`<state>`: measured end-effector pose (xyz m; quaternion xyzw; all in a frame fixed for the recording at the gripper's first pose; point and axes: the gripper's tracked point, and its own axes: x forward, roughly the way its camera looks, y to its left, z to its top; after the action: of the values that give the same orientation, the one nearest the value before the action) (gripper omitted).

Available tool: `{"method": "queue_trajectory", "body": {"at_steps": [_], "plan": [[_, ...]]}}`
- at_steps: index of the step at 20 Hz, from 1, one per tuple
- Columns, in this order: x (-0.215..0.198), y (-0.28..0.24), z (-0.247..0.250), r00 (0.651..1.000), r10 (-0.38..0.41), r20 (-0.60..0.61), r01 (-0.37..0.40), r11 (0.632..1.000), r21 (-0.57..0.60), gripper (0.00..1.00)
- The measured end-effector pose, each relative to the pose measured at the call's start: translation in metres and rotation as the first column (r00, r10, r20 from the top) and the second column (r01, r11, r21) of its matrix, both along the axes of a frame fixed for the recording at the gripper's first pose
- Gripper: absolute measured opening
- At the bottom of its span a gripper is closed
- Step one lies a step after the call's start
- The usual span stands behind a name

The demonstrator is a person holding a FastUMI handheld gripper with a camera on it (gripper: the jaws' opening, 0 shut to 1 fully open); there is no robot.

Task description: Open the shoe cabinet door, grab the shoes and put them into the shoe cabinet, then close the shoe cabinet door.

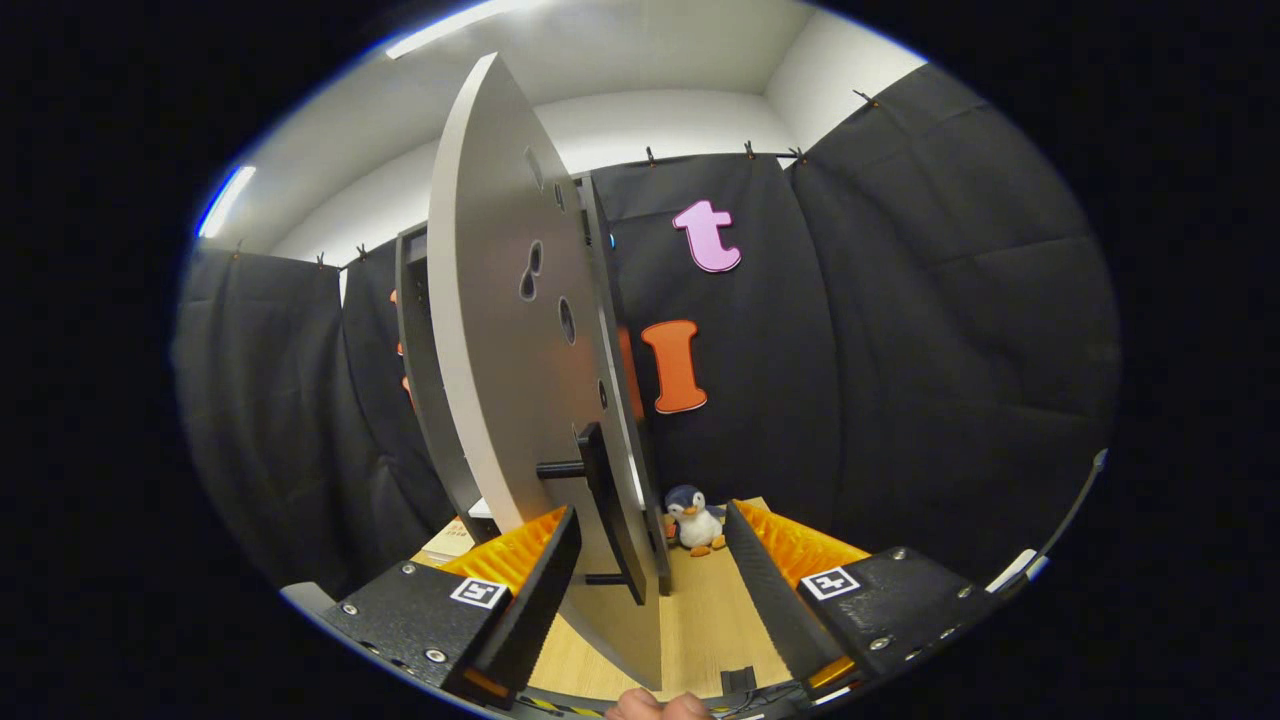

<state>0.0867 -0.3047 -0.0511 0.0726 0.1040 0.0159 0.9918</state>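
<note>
Both fingers of my gripper [650, 590] stand wide, straddling the shoe cabinet door [500, 380] and its handle [610, 510] without pressing, apparently to swing the door by its handle.

So the counter [700, 620] is a light wood-grain top. The shoe cabinet [430, 400] stands upright on it, dark frame, with its pale grey door [500, 330] swung out edge-on and hanging just above the wood. A little plush penguin [692, 520] sits on the counter just right of the cabinet's foot, right up near the black cloth wall behind it. On the cabinet's other side, low down, there's something flat and pale with a reddish bit lying on the wood, can't tell what it is. The strip of counter in front of the penguin is bare wood.
</note>
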Motion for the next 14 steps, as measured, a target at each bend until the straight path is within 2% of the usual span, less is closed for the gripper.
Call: {"method": "queue_trajectory", "body": {"at_steps": [3, 7, 14], "plan": [[-0.002, 0.019, -0.001, 0.999, -0.032, -0.007, 0.032, 0.999, -0.004, 0.91], [-0.002, 0.062, -0.002, 0.999, -0.025, -0.022, 0.025, 1.000, 0.000, 0.91], [0.010, 0.131, -0.002, 0.998, -0.055, -0.021, 0.055, 0.998, -0.038, 0.91]]}}
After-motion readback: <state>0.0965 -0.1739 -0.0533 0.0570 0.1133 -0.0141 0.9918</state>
